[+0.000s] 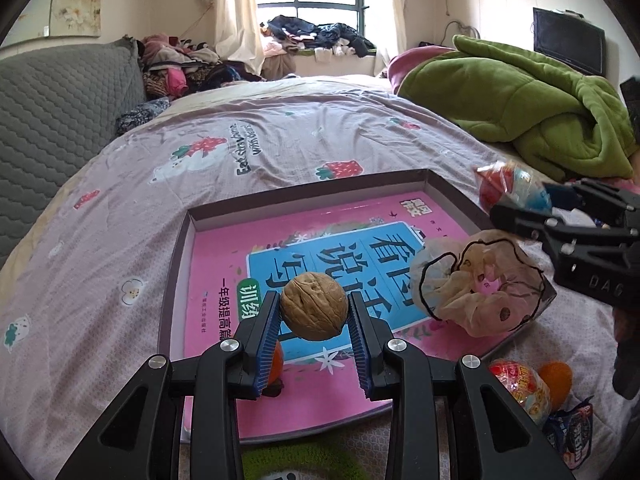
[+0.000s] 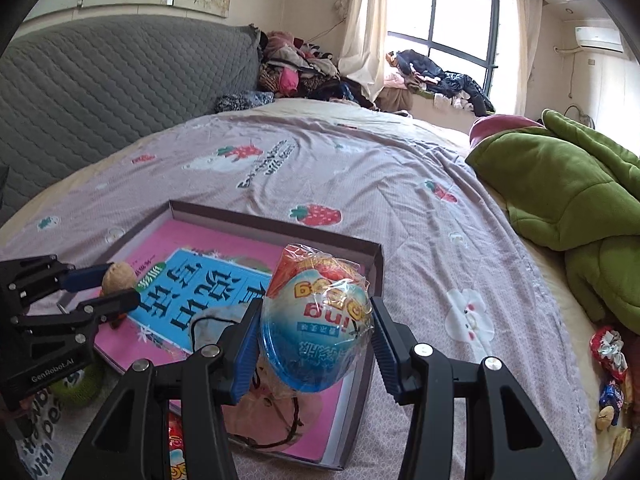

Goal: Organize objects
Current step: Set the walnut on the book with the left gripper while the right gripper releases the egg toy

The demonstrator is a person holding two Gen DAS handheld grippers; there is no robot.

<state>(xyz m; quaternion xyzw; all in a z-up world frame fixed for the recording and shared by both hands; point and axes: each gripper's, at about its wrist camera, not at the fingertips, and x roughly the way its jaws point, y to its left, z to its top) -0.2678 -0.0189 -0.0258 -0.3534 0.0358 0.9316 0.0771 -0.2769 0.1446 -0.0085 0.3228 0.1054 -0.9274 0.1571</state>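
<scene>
My left gripper (image 1: 314,312) is shut on a brown walnut (image 1: 314,306) and holds it above a shallow box (image 1: 176,264) lined with a pink book. My right gripper (image 2: 316,340) is shut on a wrapped red-and-blue egg toy (image 2: 316,320), held over the box's right part (image 2: 376,264). The right gripper (image 1: 520,200) and its egg toy (image 1: 508,188) also show in the left wrist view, and the left gripper (image 2: 116,284) with the walnut (image 2: 118,276) shows in the right wrist view. A crumpled plastic bag (image 1: 480,284) lies in the box.
An orange fruit (image 1: 276,364) lies in the box under my left fingers. Another egg toy (image 1: 520,388), an orange (image 1: 558,376) and a snack packet (image 1: 572,432) lie outside the box on the bedsheet. More sweets (image 2: 608,368) lie at the right. A green blanket (image 1: 520,100) is piled beyond.
</scene>
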